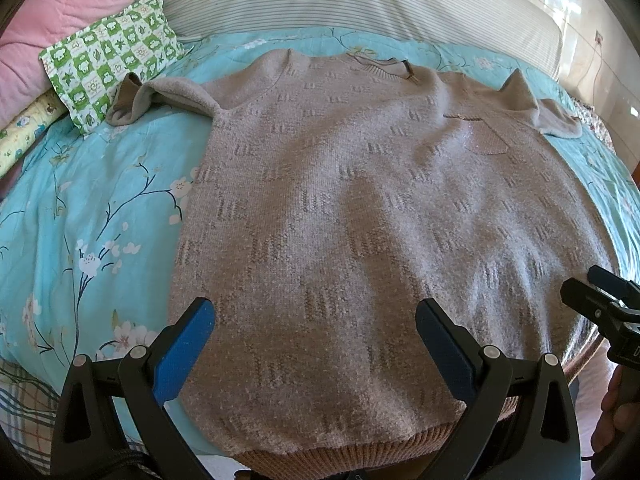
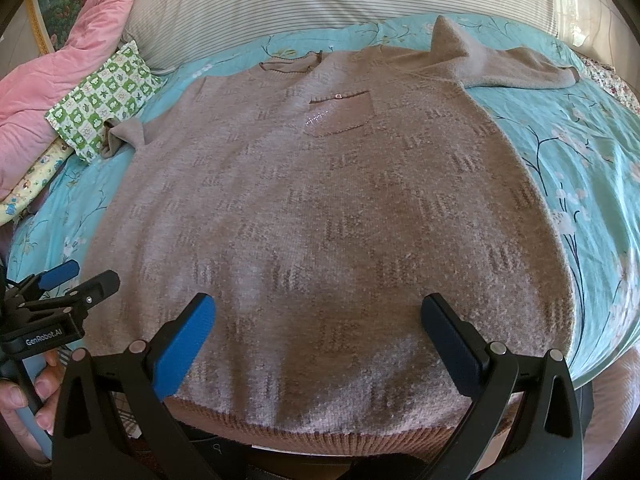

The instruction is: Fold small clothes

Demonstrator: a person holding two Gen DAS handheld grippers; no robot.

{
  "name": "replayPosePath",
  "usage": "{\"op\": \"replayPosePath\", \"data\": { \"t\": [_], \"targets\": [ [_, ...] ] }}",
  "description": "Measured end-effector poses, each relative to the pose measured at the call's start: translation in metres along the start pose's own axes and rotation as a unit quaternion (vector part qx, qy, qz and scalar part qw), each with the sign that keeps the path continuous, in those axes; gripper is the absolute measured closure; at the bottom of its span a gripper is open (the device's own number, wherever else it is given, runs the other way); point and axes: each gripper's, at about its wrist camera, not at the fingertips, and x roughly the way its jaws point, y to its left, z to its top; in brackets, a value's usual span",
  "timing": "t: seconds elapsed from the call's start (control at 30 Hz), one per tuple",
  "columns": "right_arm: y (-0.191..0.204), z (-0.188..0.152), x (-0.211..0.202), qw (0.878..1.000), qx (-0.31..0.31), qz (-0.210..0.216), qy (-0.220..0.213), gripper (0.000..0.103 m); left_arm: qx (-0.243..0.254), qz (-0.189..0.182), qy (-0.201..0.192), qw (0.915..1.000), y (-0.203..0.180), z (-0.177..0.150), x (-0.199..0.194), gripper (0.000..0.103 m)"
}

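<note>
Sweater (image 1: 360, 208) lies flat, unfolded, filling centre frame on the bed (image 1: 80, 208). Left hand-held gripper (image 1: 314, 320) and right hand-held gripper (image 2: 318, 316) gape empty; folding not begun.

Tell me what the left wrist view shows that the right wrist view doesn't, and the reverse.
Only the left wrist view shows the tiled wall at the upper right and the right tongs entering from the right edge. Only the right wrist view shows the framed picture at the upper left and the left tongs at the left edge. Both show the tan sweater spread flat on the floral sheet, the green pillow and the pink quilt.
</note>
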Motion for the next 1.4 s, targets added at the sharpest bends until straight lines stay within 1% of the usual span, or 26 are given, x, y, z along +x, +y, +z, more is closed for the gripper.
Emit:
{"op": "replayPosePath", "data": {
  "t": [0.63, 0.87, 1.07, 1.17, 1.27, 1.4],
  "targets": [
    [0.003, 0.002, -0.002, 1.0, 0.003, 0.004, -0.001, 0.0, -0.004, -0.006, 0.005, 1.0, -0.002, 0.001, 0.001, 0.002],
    [-0.007, 0.007, -0.004, 1.0, 0.012, 0.008, -0.003, 0.0, -0.003, -0.009, 0.021, 0.9997, -0.002, 0.004, 0.003, 0.002],
    [-0.016, 0.011, -0.003, 1.0, 0.019, 0.008, -0.004, 0.0, -0.01, -0.016, 0.013, 0.9997, -0.001, 0.007, 0.009, 0.002],
    [-0.024, 0.015, -0.003, 1.0, 0.027, 0.007, -0.006, 0.001, -0.011, -0.016, 0.014, 0.9997, 0.0, 0.01, 0.014, 0.002],
    [-0.034, 0.019, -0.003, 0.999, 0.037, 0.006, -0.008, 0.001, -0.004, -0.007, 0.013, 0.9999, -0.003, 0.015, 0.018, 0.002],
    [-0.046, 0.026, -0.002, 0.999, 0.049, 0.004, -0.01, 0.001, -0.005, -0.013, 0.014, 0.9998, -0.005, 0.022, 0.024, 0.002]
  ]
}}
